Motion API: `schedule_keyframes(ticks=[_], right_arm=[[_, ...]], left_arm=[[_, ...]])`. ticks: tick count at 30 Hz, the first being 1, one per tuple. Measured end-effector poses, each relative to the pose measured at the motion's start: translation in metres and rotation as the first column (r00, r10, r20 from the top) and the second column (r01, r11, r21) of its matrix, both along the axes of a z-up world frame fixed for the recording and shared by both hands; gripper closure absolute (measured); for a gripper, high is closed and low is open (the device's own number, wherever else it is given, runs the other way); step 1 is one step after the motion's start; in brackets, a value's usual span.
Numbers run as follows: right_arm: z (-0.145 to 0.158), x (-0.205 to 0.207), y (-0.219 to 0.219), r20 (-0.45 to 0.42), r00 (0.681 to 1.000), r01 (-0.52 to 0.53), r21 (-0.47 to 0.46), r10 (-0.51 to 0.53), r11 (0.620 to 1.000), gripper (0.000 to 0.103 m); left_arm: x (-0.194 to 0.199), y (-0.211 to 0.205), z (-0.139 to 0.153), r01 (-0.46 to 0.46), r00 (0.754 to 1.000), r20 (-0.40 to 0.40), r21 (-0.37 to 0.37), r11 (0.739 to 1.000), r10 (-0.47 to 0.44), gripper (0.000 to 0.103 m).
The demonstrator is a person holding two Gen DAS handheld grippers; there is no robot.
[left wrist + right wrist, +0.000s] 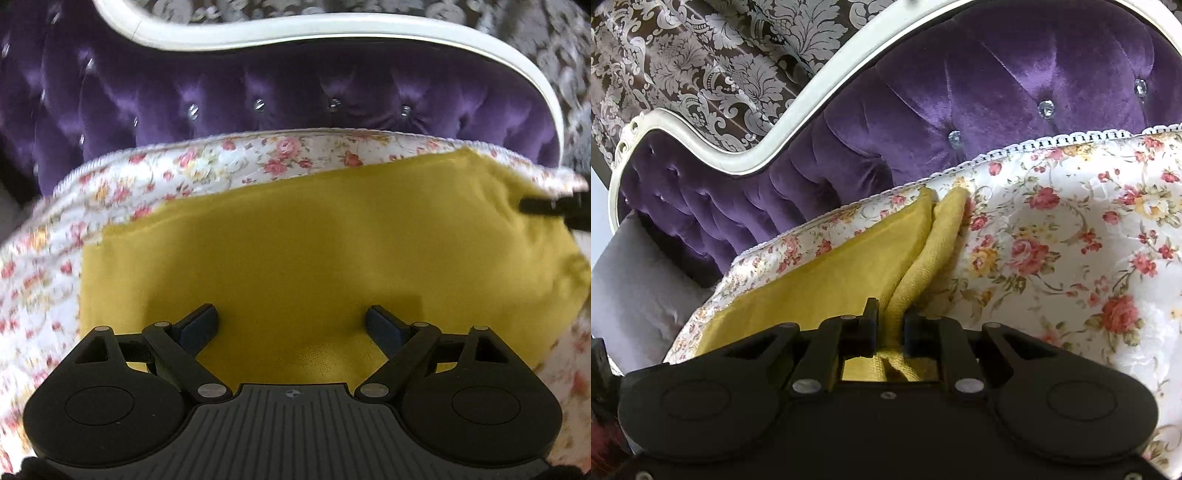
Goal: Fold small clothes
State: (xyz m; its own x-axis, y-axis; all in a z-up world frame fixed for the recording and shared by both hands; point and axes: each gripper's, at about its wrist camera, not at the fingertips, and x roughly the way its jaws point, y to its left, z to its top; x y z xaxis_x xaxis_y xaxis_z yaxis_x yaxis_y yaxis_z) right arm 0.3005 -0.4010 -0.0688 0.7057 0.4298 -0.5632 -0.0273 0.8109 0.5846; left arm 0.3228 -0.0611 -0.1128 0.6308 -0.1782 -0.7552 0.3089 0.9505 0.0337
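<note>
Your left gripper (291,317) hangs low over the yellow cloth (295,251) with its jaws spread wide, nothing between them, and the fabric lies flat and smooth below and ahead of the fingers. The yellow cloth rests on the floral cover (48,258) of the sofa seat, reaching from near the front of the seat back towards the lace-trimmed rear edge, where a strip of the rose print shows between the cloth and the purple tufted backrest (258,85). At the right edge of your left wrist view, the dark tip of your other tool touches the cloth's far right corner. Your right gripper (890,321) has its jaws pressed together on a raised ridge of the yellow cloth (831,280); the fabric bunches into a fold that runs from the fingers up towards the rear edge of the seat, with one layer lying flat to the left and a thicker, knit-textured flap standing beside it on the right. To the right of that fold, the floral cover (1071,240) is bare. Behind the backrest runs a white curved frame (798,122), and beyond it a brown damask wall (701,55).
</note>
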Motion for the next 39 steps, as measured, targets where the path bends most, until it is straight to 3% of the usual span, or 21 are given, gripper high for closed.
schedule_keyframes(ticks=[11,22,23,25,30,33,35,37,39], right_arm=[[0.025,0.009,0.040,0.033,0.998,-0.045,0.000,0.045,0.999,0.081],[0.046,0.027,0.139,0.064,0.983,-0.175,0.011,0.174,0.984,0.082],[0.044,0.028,0.148,0.057,0.980,-0.190,0.010,0.189,0.982,0.090],[0.037,0.028,0.167,0.037,0.976,-0.215,0.017,0.214,0.976,0.090],[0.027,0.021,0.199,0.019,0.964,-0.263,-0.066,0.265,0.962,0.083],[0.037,0.004,0.205,0.068,0.953,-0.283,-0.139,0.294,0.949,0.081],[0.047,-0.009,0.205,0.109,0.948,-0.271,-0.222,0.300,0.937,0.051],[0.057,-0.023,0.207,0.150,0.941,-0.245,-0.320,0.304,0.915,0.035],[0.065,-0.039,0.211,0.179,0.929,-0.219,-0.442,0.324,0.870,0.028]], left_arm=[[-0.017,0.042,0.029,-0.060,0.998,-0.004,-0.182,0.982,0.060,0.015],[-0.024,0.109,0.039,-0.162,0.987,-0.053,-0.307,0.938,0.153,0.015],[-0.025,0.114,0.039,-0.169,0.986,-0.058,-0.319,0.933,0.159,0.015],[-0.026,0.121,0.040,-0.179,0.984,-0.063,-0.335,0.925,0.168,0.015],[-0.027,0.133,0.040,-0.190,0.982,-0.079,-0.370,0.909,0.172,0.015],[-0.027,0.136,0.041,-0.186,0.982,-0.086,-0.392,0.901,0.165,0.015],[-0.026,0.136,0.043,-0.182,0.983,-0.085,-0.402,0.897,0.162,0.015],[-0.024,0.134,0.046,-0.175,0.985,-0.082,-0.415,0.893,0.155,0.015],[-0.020,0.129,0.048,-0.166,0.986,-0.083,-0.430,0.887,0.145,0.015]])
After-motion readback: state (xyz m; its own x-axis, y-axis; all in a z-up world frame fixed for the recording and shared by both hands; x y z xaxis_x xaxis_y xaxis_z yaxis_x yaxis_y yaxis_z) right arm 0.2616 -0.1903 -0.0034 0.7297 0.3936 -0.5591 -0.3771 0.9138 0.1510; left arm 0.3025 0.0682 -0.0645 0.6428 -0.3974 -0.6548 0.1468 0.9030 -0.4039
